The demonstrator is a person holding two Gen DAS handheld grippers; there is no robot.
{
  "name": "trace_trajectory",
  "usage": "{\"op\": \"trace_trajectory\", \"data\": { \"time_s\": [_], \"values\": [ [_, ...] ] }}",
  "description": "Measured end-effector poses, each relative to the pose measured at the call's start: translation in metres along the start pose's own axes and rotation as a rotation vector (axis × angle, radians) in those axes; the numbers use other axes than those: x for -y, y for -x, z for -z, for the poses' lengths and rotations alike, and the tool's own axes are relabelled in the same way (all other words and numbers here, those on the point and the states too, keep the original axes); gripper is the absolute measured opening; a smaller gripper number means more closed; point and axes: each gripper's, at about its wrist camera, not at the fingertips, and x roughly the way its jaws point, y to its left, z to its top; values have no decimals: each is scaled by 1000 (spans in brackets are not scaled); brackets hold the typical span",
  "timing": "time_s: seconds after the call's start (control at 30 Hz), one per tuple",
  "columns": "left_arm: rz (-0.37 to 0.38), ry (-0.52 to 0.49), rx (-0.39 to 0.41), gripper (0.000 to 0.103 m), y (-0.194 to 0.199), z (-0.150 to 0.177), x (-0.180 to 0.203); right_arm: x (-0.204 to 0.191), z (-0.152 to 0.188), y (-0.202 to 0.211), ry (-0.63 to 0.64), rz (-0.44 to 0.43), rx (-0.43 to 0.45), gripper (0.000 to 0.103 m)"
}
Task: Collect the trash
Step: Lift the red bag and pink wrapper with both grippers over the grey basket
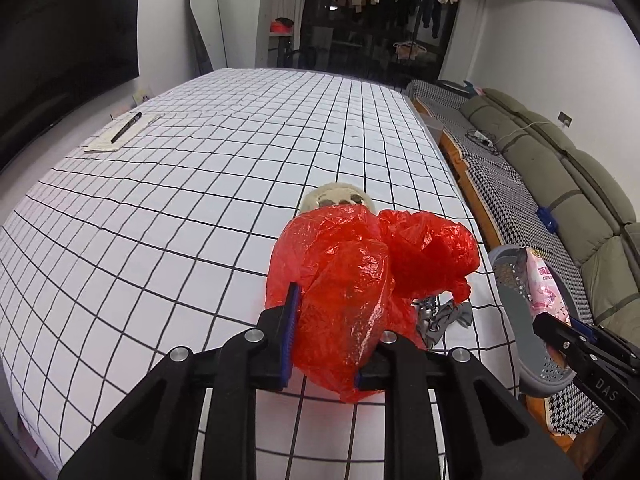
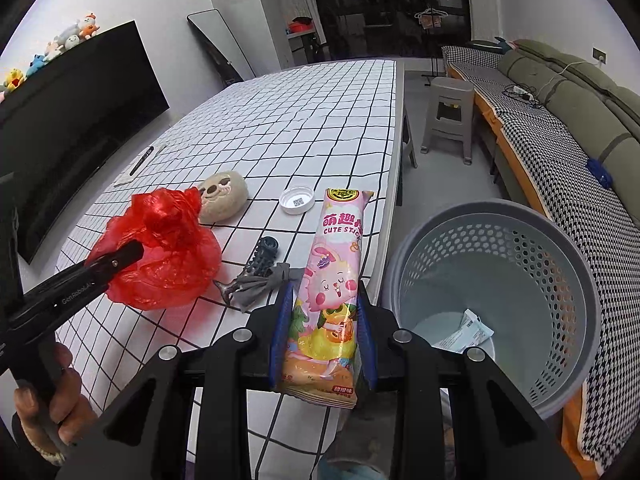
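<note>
left tool (image 1: 326, 344) squeezed the red bag (image 1: 360, 272) | right tool (image 2: 322, 336) held the snack pack (image 2: 332, 280) | bin (image 2: 496, 296) near

1. The crumpled red plastic bag (image 2: 160, 252) sits between the left gripper (image 1: 326, 340) pads, above the grid-patterned white tablecloth (image 2: 312, 120).
2. Behind the bag lies the beige sloth-faced plush (image 2: 222, 196); right of that, the round white lid (image 2: 297, 199).
3. The pink snack packet (image 2: 330, 300) stands clamped in the right gripper (image 2: 322, 344).
4. The grey perforated plastic basket (image 2: 496, 300) stands right of the table, a crumpled white paper slip (image 2: 466, 330) inside.
</note>
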Motion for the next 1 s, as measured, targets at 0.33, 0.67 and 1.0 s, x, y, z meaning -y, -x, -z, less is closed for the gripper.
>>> {"op": "trace_trajectory", "data": {
  "time_s": [0.33,0.67,1.0],
  "values": [
    [-18,2,57,21,33,4,-4,-3,6,13,9,-8,25,30],
    [49,-55,83,21,48,8,30,12,17,30,-3,15,41,30],
    [213,-159,72,21,34,2,111,73,25,47,-95,120,31,30]
  ]
}}
